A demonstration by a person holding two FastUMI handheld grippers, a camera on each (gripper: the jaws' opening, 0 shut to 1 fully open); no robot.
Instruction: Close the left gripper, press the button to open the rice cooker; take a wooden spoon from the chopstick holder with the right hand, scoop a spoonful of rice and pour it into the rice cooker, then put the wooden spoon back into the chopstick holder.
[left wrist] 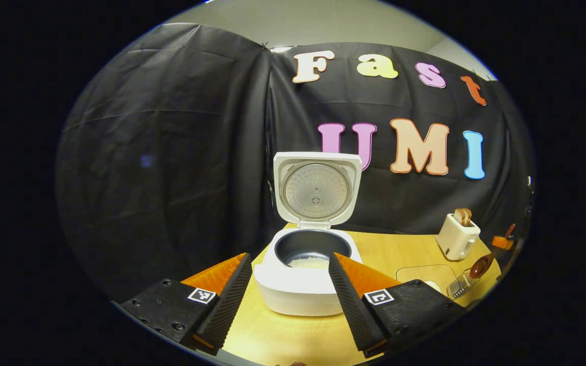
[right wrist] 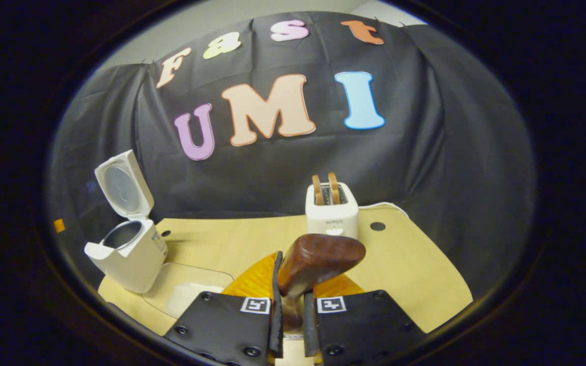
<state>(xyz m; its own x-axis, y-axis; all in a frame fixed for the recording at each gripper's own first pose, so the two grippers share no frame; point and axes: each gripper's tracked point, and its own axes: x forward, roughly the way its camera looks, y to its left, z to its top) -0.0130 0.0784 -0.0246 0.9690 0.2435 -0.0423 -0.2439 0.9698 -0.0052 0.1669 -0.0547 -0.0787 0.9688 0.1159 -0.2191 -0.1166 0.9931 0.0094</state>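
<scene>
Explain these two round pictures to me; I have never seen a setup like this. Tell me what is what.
No robot here: a person holds a two-finger hand-held gripper in each hand, and each carries a fisheye camera looking along its fingers.

The left gripper view shows the left hand-held gripper, open, in front of a white rice cooker with its lid raised and some rice in the pot.

The right gripper view shows the right hand-held gripper shut on a wooden spoon.

On the wooden table also stand a white toaster and a clear tray.
</scene>
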